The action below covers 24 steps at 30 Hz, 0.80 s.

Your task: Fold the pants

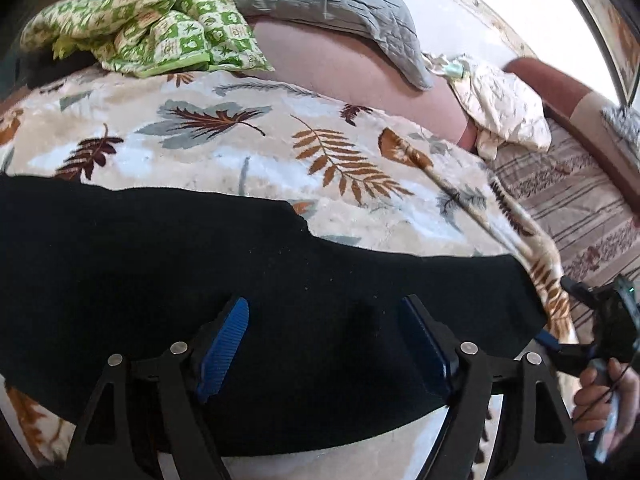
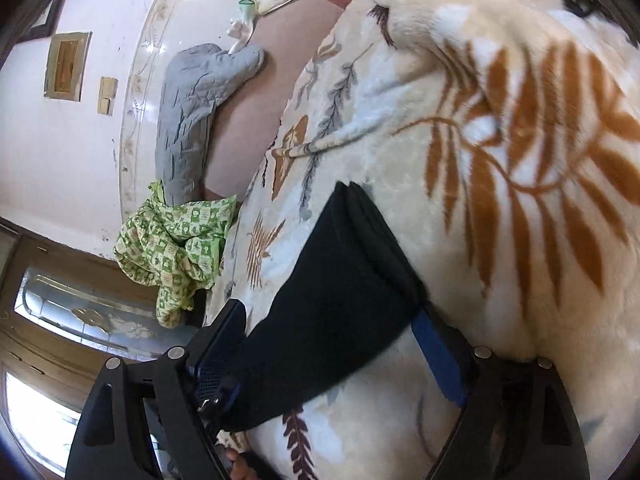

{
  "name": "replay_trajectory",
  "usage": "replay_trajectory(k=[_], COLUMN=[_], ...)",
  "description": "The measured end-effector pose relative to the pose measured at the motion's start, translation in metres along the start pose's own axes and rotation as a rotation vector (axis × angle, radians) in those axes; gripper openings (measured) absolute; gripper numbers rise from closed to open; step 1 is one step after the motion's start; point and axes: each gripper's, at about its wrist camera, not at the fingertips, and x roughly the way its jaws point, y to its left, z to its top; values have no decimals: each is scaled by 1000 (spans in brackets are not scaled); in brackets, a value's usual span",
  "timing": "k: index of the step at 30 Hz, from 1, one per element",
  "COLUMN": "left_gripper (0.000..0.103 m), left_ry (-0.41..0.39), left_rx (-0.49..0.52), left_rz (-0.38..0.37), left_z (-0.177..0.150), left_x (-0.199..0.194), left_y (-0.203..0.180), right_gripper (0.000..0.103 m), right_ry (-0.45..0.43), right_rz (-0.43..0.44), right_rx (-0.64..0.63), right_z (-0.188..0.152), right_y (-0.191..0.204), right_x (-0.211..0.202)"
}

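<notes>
- Pants point(image 1: 200, 280) lay flat across the near part of the leaf blanket point(image 1: 224, 140), which covered the bed.
- Left claw point(image 1: 324, 344) hung over the pants, jaws wide apart, cloth beneath and between them.
- Right claw point(image 2: 336, 356) straddled the folded end of the pants, jaws apart, at the right edge of the left wrist view.
- Crumpled checked cloth point(image 1: 160, 28) sat behind the blanket, at far left.
- Quilted cover point(image 1: 320, 4) lay just right of that cloth, along the wall point(image 1: 460, 12).
- Crinkled cloth point(image 1: 504, 108) rested farther right, at the blanket's far corner.
- Striped sheet point(image 1: 576, 208) lay to the right of the blanket.
</notes>
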Motion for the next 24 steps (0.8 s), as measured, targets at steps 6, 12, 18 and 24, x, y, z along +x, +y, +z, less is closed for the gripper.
replay_trajectory(k=[6,12,18,24], left_gripper=[84,90,91,91], left_ry=[-12,-24,-24,1], left_rx=[-2,-34,-76,-75], left_rz=[-4,-25,-55,-68], left_z=[0,1,1,5], left_x=[-3,-3,-2,-1], left_y=[3,4,11,11], right_gripper=[83,77,43,18], right_ry=[-17,14,1,-33], right_rz=[0,-83,-164,-162], right_rx=[-23,-103,-109,-86], right_z=[-3,-7,-8,-9], right_y=[0,6,3,-8], right_x=[-1,5,4,-3])
